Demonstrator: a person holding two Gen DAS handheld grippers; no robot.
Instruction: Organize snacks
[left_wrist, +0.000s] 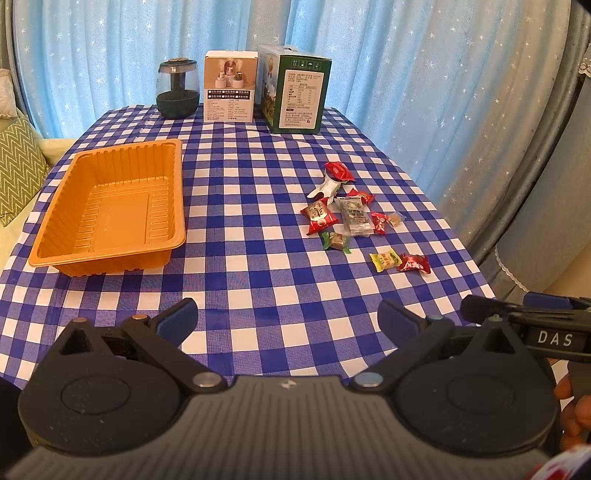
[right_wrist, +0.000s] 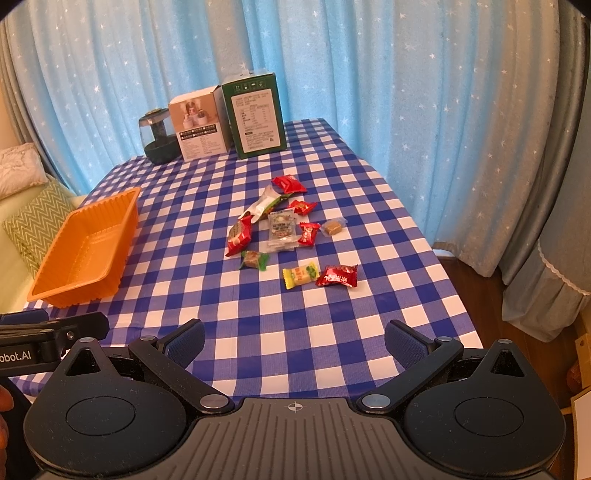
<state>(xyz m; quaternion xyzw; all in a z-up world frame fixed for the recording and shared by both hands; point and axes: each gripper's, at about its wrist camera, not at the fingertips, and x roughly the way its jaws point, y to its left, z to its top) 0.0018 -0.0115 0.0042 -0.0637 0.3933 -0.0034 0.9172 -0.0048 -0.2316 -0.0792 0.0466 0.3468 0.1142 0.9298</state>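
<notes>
At the left of the frame an orange tray (left_wrist: 107, 206) sits empty on the blue-checked surface (left_wrist: 258, 288). Right of centre, well apart from it, lie the loose wrapped snacks (left_wrist: 354, 214), several touching or overlapping. Along the bottom edge the left tool (left_wrist: 287, 321) and the right tool (right_wrist: 294, 341) each have their fingers spread apart, holding nothing. The risk, as I judge it: crinkly wrappers may slip from a pinch, or one grab may drag a neighbour, and the light tray could shift if nudged.
</notes>
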